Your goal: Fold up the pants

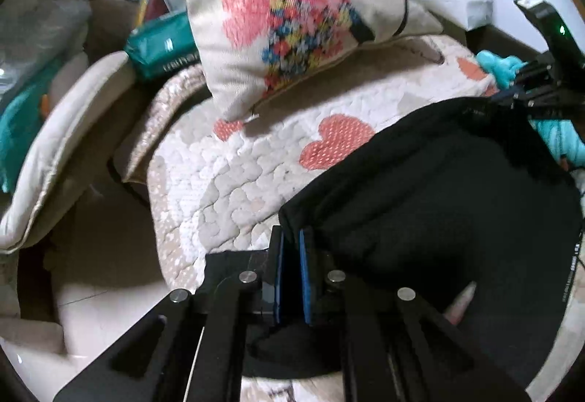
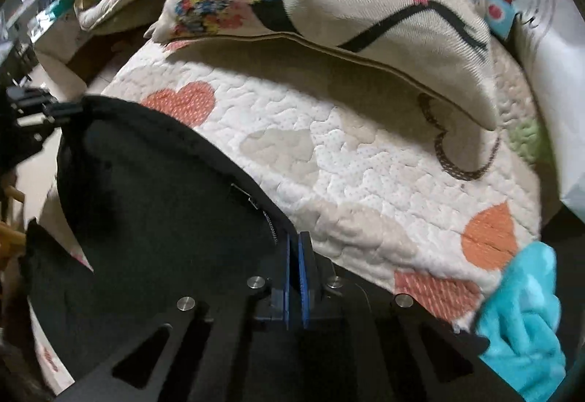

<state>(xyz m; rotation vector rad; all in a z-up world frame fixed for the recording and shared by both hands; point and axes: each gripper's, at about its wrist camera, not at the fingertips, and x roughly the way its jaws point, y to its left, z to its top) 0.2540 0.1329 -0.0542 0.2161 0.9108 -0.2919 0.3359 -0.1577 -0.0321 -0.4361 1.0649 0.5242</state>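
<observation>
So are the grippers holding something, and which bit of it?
Yes, both hold the black pants. The left gripper pinches one corner of the top edge, and the right gripper pinches the other corner, beside the zipper.

Black pants (image 2: 153, 204) lower part beyond frame edge

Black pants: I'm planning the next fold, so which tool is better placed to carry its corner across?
Neither clearly. The left tool and the right tool are each shut on a corner of the black pants, stretched between them over the heart-print quilt. Perhaps left: open quilt lies ahead of it.
</observation>
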